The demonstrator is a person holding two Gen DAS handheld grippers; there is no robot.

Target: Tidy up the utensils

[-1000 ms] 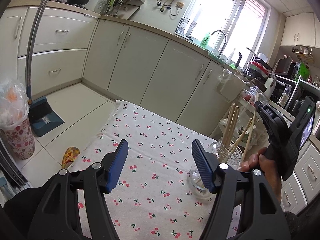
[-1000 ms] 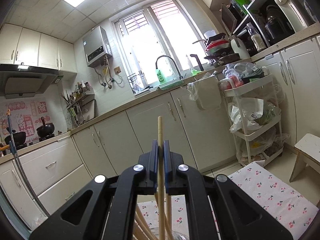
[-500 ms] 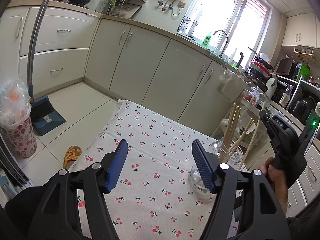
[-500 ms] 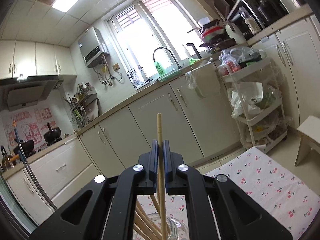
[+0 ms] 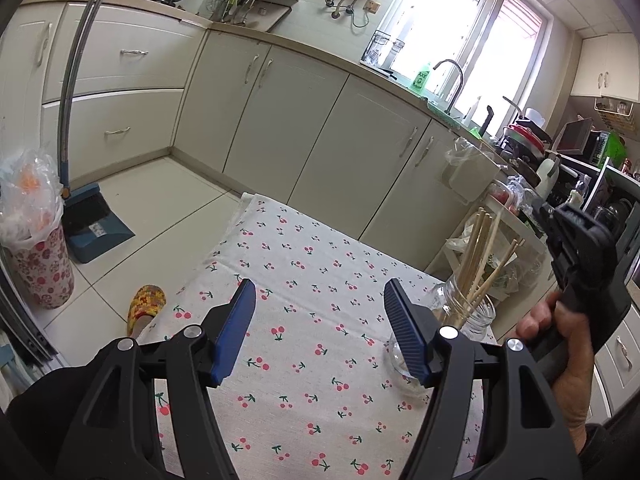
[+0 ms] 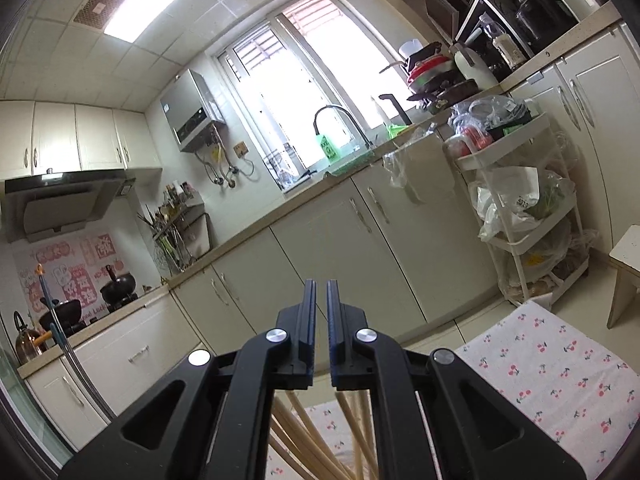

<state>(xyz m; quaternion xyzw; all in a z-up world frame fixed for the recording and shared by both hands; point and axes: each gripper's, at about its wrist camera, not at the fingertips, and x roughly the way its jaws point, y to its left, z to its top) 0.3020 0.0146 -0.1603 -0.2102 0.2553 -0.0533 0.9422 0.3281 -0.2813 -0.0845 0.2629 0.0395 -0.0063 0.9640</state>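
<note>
Centrally, right gripper (image 6: 320, 322): blue-padded jaws drawn together with only a narrow slit between them, nothing held; the tops of wooden chopsticks (image 6: 316, 432) fan out directly beneath its black frame. Left gripper (image 5: 319, 330): jaws standing well apart, nothing between them, poised above the cherry-print tablecloth (image 5: 304, 272). Glass jar (image 5: 472, 312): upright on the cloth near its right edge, just beyond the left gripper's right finger, holding the whole bundle of chopsticks (image 5: 478, 256), which lean outward above the rim. Second clear glass vessel (image 5: 400, 364): just in front of the jar, partly hidden behind that same finger; its contents cannot be made out. Right hand (image 5: 560, 344): wrapped around the handle of the other gripper at the right edge of the left wrist view, raised beside the jar. Surroundings: cream cabinets (image 5: 320, 128) along the far wall; sink faucet (image 5: 452, 80) under a bright window; blue dustpan with long handle (image 5: 92, 220) on the floor tiles; floral bin lined with a plastic bag (image 5: 36, 256) at left; patterned slipper (image 5: 146, 304) beside the table; white tiered cart (image 6: 516, 200) loaded with bags.
</note>
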